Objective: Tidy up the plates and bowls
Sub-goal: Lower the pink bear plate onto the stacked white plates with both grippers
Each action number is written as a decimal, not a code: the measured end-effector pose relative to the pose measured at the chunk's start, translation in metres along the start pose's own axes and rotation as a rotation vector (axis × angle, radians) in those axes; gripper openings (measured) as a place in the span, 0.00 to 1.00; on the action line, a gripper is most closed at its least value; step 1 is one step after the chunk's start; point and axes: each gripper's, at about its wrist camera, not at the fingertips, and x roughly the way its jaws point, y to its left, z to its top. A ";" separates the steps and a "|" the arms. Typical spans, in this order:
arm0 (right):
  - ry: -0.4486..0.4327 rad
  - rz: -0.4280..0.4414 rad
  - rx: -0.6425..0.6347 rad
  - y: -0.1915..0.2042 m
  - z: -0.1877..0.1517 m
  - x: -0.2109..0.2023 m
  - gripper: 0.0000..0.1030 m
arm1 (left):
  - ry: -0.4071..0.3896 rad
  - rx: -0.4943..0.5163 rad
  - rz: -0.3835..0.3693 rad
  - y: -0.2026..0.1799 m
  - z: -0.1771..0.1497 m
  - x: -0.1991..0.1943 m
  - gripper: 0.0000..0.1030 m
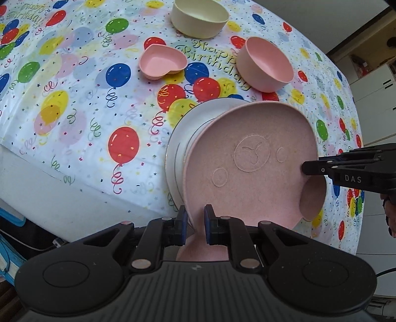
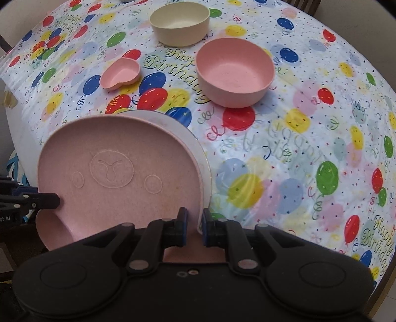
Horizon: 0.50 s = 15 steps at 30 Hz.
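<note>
Lower centre of the left wrist view: left gripper [image 1: 195,223] is clamped on the near rim of the pink bear-face plate [image 1: 250,168], pads pressing the edge from both sides. Plate sits tilted over a white plate [image 1: 180,138], whose rim shows as a crescent at the pink plate's left. Right gripper [image 1: 307,169] enters from the right edge and pinches the plate's far rim beside the ear notch. Upper frame: cream bowl [image 1: 200,17], pink heart dish [image 1: 162,63], pink round bowl [image 1: 264,64], each apart from the others on the balloon tablecloth [image 1: 74,119]. Cloth left of the plates is bare up to the table edge at lower left.

Right wrist view: right gripper [image 2: 194,228] grips the pink plate [image 2: 118,171] at its lower right rim, closed on it. White plate [image 2: 198,146] rim peeks out along the pink plate's upper right. Left gripper [image 2: 55,199] holds the opposite rim at frame left. Cream bowl [image 2: 180,22], pink bowl [image 2: 235,76] and heart dish [image 2: 120,73] stand across the upper frame. Wide bare cloth [image 2: 309,148] fills the right half.
</note>
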 end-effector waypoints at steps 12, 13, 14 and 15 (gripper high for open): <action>0.036 0.011 0.038 -0.004 0.006 0.017 0.11 | 0.040 -0.010 0.013 0.008 0.013 0.022 0.13; 0.039 0.011 0.037 -0.003 0.006 0.018 0.11 | 0.047 -0.008 0.013 0.008 0.014 0.024 0.13; 0.043 0.010 0.034 -0.003 0.006 0.019 0.11 | 0.048 -0.004 0.014 0.008 0.014 0.025 0.13; 0.048 0.011 0.032 -0.003 0.006 0.020 0.12 | 0.048 0.005 0.015 0.008 0.014 0.025 0.13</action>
